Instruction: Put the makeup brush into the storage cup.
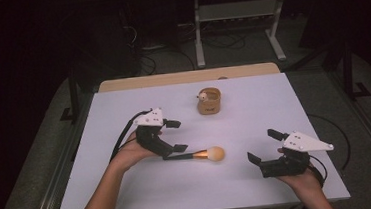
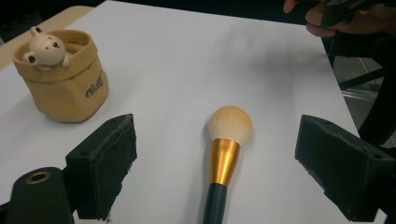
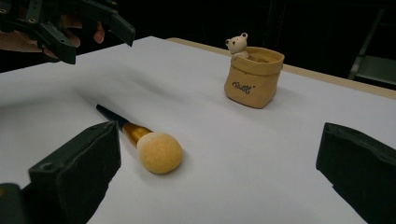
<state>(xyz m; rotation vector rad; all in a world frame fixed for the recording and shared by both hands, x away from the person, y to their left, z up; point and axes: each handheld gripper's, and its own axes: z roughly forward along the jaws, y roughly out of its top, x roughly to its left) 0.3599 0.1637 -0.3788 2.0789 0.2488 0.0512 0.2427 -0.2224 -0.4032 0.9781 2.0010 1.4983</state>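
Left gripper (image 1: 174, 134): jaws spread wide, nothing between the pads; in the left gripper view the two black fingers (image 2: 103, 161) stand apart to either side of the makeup brush (image 2: 224, 156), not touching it. Makeup brush: lies flat on the white table (image 1: 254, 114), dark handle toward the left gripper, gold ferrule in the middle, round pale-orange bristle head pointing toward the table's middle; in the high view the brush (image 1: 205, 155) sits just ahead of the left gripper's lower jaw, the handle end close by it, contact not clear. Right gripper (image 1: 262, 146): jaws likewise released and wide, holding nothing; in the right gripper view its black fingers (image 3: 77, 170) frame the scene from the lower corners, with the brush (image 3: 144, 142) lying near the left-hand jaw, bristle head nearest the camera. The right gripper rests near the table's front right edge, well apart from the brush. Left hand (image 1: 129, 153) and right hand (image 1: 300, 180): each wrapped around its gripper's body, forearms entering from the near edge. Tan pouch (image 1: 209, 101): soft, upright, open-topped, lettering on its side, standing toward the far centre of the table, well apart from both grippers. Bear figure (image 2: 45, 46): small, cream, peeking over the pouch's rim. Beyond the table: dark floor and a grey stand frame (image 1: 237, 25).
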